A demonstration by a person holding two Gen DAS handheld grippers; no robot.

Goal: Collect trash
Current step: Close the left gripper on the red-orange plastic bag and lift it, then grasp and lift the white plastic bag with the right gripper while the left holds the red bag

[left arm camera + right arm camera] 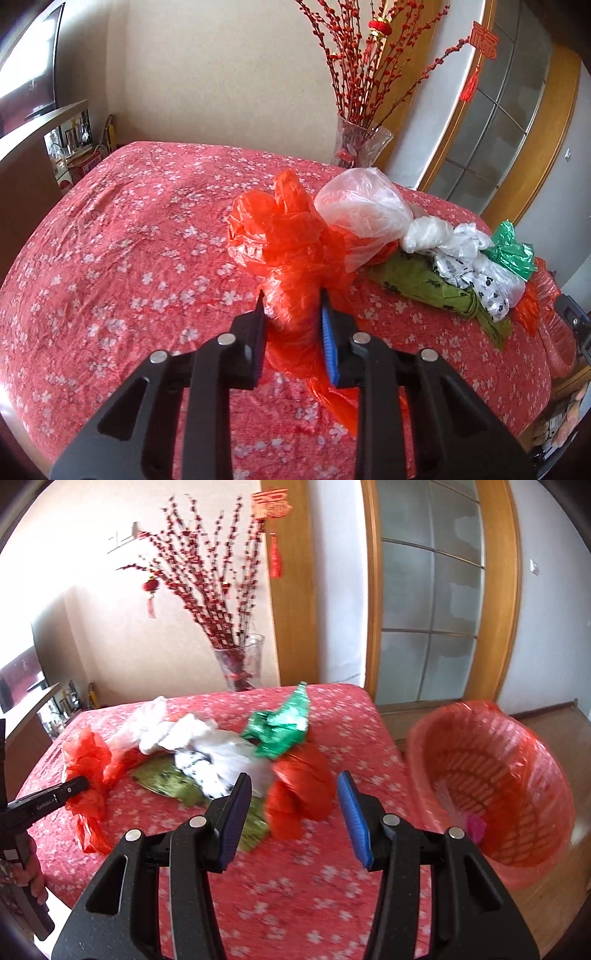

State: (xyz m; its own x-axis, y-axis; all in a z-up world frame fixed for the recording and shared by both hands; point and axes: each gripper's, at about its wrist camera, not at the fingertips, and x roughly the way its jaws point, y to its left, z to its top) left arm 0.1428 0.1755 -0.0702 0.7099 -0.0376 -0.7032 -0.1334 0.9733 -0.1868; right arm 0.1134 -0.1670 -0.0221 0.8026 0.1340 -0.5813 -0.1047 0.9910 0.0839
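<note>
The left gripper (291,299) has its jaws clenched on the red bag (280,236) on the desk (110,240); the right gripper (293,786) hangs released over another red wad (301,790); centre it, then carry to the lined basket (495,775) beside the desk.

Both views bright, daylit. Left wrist: sharp throughout, blown-out reflection on the TV (31,77) at upper left, soft shadow under the bags (369,236), orange bag (284,236) oversaturated and glowing. Heavy fisheye bend: door frame (476,122) at right curves hard, black vignette in corners. Right wrist: motion blur across the whole frame, branches (218,576) and cloth (295,897) pattern smeared, wall at upper left washed out, glass door (430,590) evenly lit, corners vignetted.
</note>
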